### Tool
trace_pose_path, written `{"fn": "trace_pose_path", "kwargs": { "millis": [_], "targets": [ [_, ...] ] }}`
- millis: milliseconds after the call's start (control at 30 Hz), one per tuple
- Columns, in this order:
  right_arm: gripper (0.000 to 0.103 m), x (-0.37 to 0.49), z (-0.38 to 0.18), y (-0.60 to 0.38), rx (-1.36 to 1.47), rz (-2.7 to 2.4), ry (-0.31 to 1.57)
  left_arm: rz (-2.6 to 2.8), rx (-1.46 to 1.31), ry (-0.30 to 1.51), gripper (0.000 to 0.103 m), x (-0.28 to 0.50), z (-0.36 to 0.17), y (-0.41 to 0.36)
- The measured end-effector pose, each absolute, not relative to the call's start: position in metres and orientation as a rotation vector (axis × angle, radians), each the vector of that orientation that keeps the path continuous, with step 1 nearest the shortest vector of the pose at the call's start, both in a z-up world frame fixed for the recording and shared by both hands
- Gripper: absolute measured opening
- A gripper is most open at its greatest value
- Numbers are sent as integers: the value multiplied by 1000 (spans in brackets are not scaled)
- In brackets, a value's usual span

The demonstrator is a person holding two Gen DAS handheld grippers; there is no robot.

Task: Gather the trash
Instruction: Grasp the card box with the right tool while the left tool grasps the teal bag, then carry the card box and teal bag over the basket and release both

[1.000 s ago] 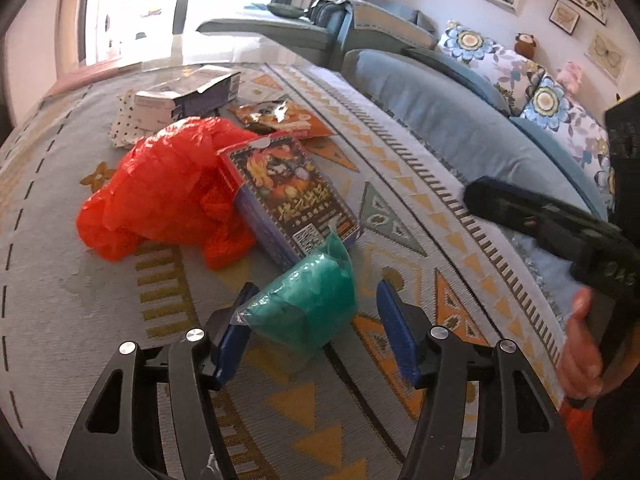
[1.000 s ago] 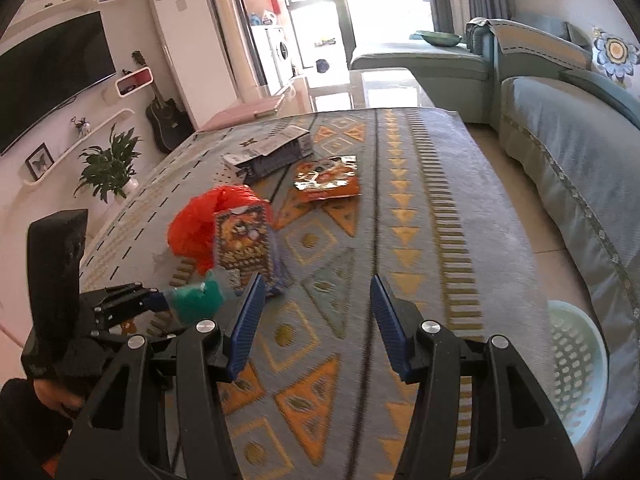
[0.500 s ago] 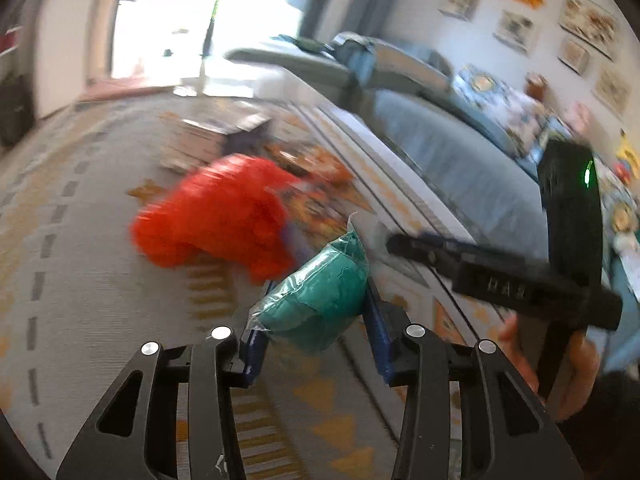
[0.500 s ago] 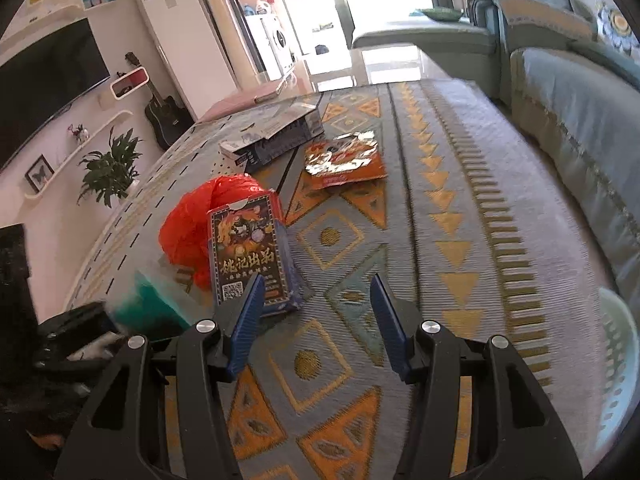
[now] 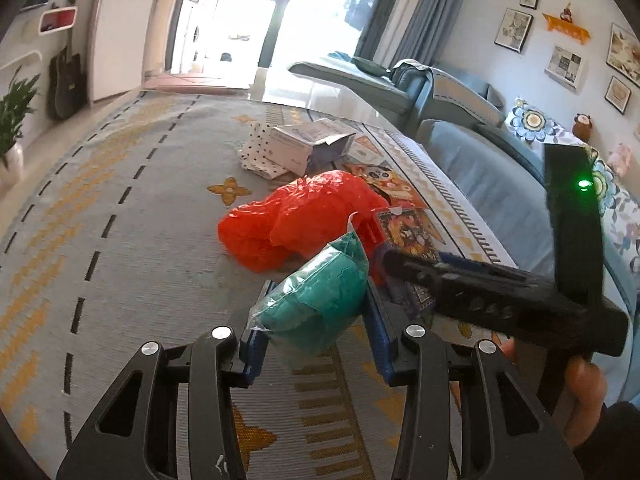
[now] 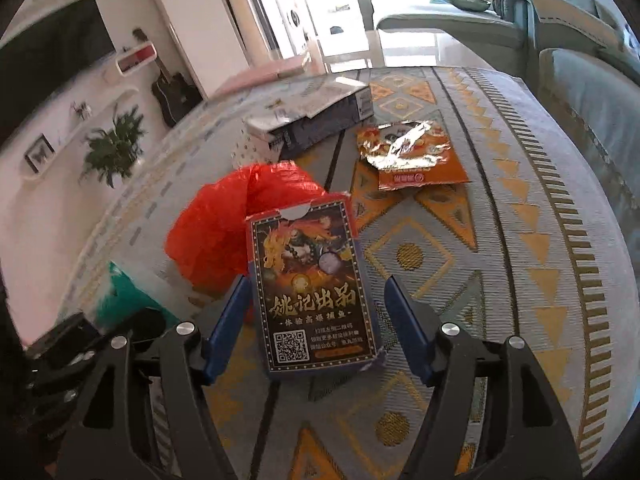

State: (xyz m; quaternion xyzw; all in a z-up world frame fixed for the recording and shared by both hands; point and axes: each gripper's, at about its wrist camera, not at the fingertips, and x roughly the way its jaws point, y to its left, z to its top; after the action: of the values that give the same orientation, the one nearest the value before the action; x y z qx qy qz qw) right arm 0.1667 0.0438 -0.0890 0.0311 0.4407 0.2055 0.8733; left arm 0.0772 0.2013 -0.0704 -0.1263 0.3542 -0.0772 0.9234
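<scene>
My left gripper [image 5: 316, 320] is shut on a teal crumpled bag [image 5: 316, 300] and holds it above the patterned rug. The teal bag also shows at the left of the right wrist view [image 6: 128, 300]. My right gripper [image 6: 316, 320] is open, its blue fingers on either side of a dark printed card box [image 6: 314, 292] lying on the rug. A red plastic bag [image 6: 228, 220] lies just behind the box, also in the left wrist view [image 5: 300, 216]. The right gripper's body [image 5: 500, 296] crosses the right of the left wrist view.
An orange foil snack packet [image 6: 412, 156] and an open white-and-blue carton [image 6: 312, 120] lie farther back on the rug [image 6: 520, 280]. A blue sofa [image 5: 500, 184] runs along the right. A potted plant [image 6: 116, 148] and a guitar stand by the left wall.
My left gripper closed on the teal bag and lifted it off the rug. My right gripper moved forward and down until its fingers straddle the card box.
</scene>
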Motion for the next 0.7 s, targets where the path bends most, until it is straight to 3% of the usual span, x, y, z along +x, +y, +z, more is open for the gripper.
{"fn": "trace_pose_path", "kwargs": {
  "millis": [500,700],
  "targets": [
    [58,151,-82,32,64,439,875,-200,-275,720,41,80,-68,197],
    [58,134,-64,-20,144,396,869,-268,-255,646,41,76,-27,177]
  ]
}}
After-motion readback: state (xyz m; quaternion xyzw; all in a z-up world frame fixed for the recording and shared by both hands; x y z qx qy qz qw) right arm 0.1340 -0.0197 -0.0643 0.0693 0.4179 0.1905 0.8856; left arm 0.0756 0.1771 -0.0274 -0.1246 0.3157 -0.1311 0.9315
